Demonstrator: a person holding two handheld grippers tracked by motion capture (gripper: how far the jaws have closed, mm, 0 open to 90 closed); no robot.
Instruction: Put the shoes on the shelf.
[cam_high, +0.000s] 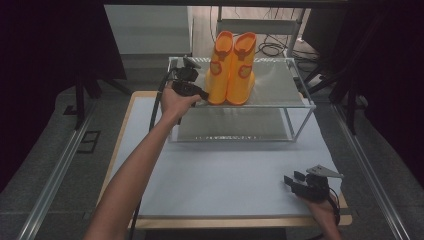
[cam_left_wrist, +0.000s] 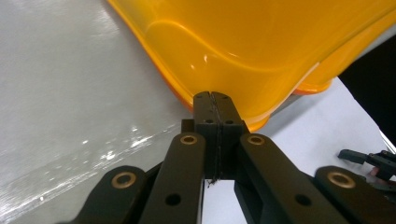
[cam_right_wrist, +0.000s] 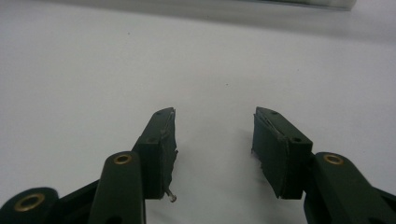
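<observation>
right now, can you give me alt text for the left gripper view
The closed black tongs have their tips against the toe edge of a glossy orange rubber boot, which stands on a shiny grey metal shelf. At the lower right lies the white tabletop, with the other tongs at the far edge.

The boots (cam_high: 231, 70) just beyond the left tongs (cam_high: 202, 94) are bright orange, each with a darker orange patch near its top. The rack (cam_high: 295, 100) under them has pale grey metal bars and silvery grey shelves. Both the left and the right tongs (cam_high: 292, 182) are black with brass-coloured rivets, and the counter (cam_high: 225, 175) under the right tongs is white with a light wood edge.
</observation>
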